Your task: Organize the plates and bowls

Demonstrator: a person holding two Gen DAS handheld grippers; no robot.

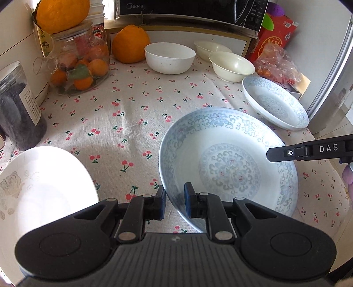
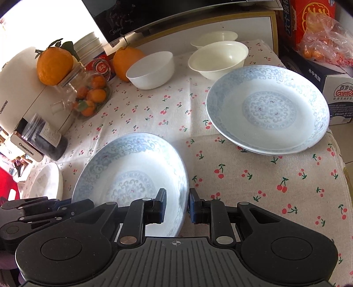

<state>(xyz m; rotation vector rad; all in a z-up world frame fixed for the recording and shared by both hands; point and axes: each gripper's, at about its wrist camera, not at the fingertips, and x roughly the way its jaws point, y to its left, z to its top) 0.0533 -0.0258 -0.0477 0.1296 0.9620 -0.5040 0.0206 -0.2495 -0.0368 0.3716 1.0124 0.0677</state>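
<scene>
The left gripper pointed steeply down, its jaws closed on a plate rim. The right gripper pinched the opposite rim likewise.

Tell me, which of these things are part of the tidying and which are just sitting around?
Part of the job:
- held blue-patterned plate
- second blue-patterned plate
- white plate
- white bowl
- two cream bowls

Just lying about:
- oranges
- glass jar of small fruit
- dark jar
- microwave
- red box
</scene>
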